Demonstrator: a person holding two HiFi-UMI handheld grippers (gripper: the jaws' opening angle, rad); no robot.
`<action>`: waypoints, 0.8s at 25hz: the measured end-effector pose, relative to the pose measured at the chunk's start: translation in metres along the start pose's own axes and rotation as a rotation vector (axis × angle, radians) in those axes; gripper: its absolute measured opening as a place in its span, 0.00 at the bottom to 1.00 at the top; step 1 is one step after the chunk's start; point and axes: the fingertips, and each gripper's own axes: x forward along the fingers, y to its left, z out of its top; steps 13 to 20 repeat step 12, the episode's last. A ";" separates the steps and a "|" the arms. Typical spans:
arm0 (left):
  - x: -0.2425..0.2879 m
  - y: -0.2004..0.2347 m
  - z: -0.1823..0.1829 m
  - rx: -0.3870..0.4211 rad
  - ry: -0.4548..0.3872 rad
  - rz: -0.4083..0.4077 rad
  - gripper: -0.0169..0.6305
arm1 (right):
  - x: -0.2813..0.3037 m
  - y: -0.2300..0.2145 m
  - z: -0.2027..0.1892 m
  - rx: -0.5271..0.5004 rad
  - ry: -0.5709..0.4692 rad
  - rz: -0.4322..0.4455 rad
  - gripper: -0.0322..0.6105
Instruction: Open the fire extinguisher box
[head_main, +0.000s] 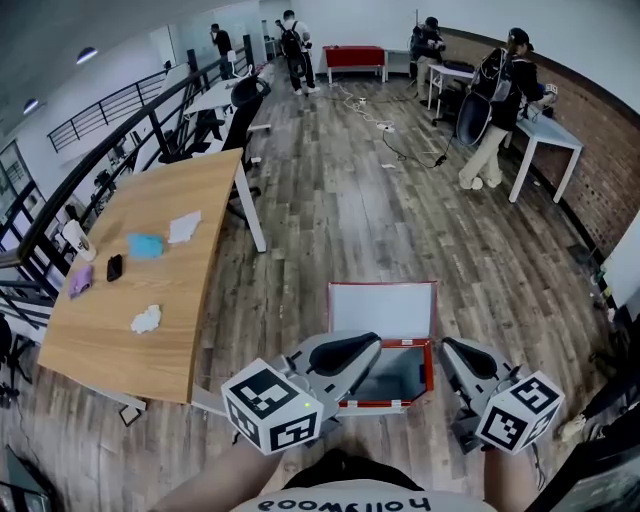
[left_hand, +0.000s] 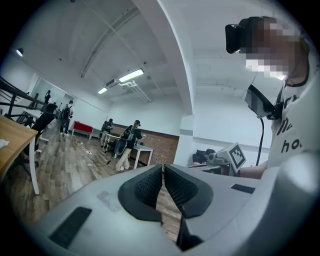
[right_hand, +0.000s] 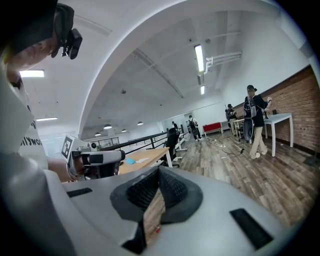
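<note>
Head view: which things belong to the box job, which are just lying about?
Job: fire extinguisher box, lid up; left gripper; right gripper.
Lying about: table with blue cloth, phone, white tissue, paper sheet.

Box (head_main: 383, 308) set open on wood floor (head_main: 350, 230). Tabletop (head_main: 170, 300) nearby: phone (head_main: 114, 267), blue cloth (head_main: 145, 245), paper (head_main: 184, 227), cup (head_main: 78, 240) laid there.

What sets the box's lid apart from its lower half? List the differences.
The lid is swung open at the far side; the lower half sits on the floor with its opening facing up. The lid's inner face is white; the lower half's inside is grey. In the head view the lid shows unobstructed, while the left gripper overlaps the lower half's left edge. Both are edged in red.
</note>
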 end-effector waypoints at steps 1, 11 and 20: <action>0.000 -0.001 -0.002 0.003 0.004 -0.002 0.06 | 0.000 0.000 -0.002 -0.001 0.002 -0.002 0.06; -0.007 -0.002 0.003 0.013 0.010 -0.002 0.06 | 0.002 0.005 0.001 -0.002 0.012 0.003 0.06; -0.008 -0.002 0.004 0.015 0.009 -0.002 0.06 | 0.002 0.006 0.002 -0.003 0.013 0.003 0.06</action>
